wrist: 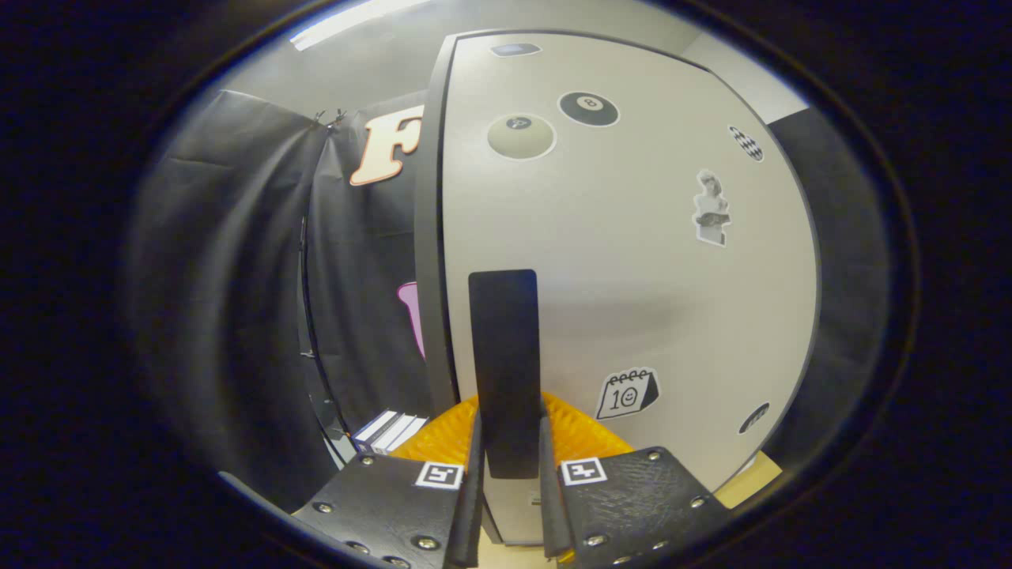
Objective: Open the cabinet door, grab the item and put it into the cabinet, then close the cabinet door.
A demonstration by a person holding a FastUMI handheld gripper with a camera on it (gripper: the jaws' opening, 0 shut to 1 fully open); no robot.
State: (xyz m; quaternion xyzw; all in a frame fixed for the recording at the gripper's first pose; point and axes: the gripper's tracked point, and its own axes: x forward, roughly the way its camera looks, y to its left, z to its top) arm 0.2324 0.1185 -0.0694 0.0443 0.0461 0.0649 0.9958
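Gripper view:
- The gripper [510, 474] points straight at the pale grey flat cabinet door [632, 261], which stands upright directly ahead.
- A black, tall, rectangular handle [504, 356] is mounted vertically on the cabinet door near its dark left edge.
- The lower part of the handle lies between the two fingers [473, 466]. Each finger sits against one side of the handle, and the jaws are narrowed to the handle's width, so the grip appears closed on it; actual pressure at the contact faces cannot be confirmed at this angle.
- The cabinet door appears to sit flush, with no view into the cabinet's interior.
- Stickers on the cabinet door: a black eight-ball sticker [588, 108] and a pale ball sticker [520, 136] near the top, a small figure sticker [711, 208] toward the right, and a calendar sticker [626, 393] low down, just right of the handle.
- An orange ribbed part [443, 435] shows directly behind the fingers, on both sides of the handle.
- A small stack of flat white objects [387, 431] lies left of the fingers, at the foot of the black cloth booth wall [237, 316].
- A light wood-coloured surface [751, 482] shows beneath the cabinet's right corner.
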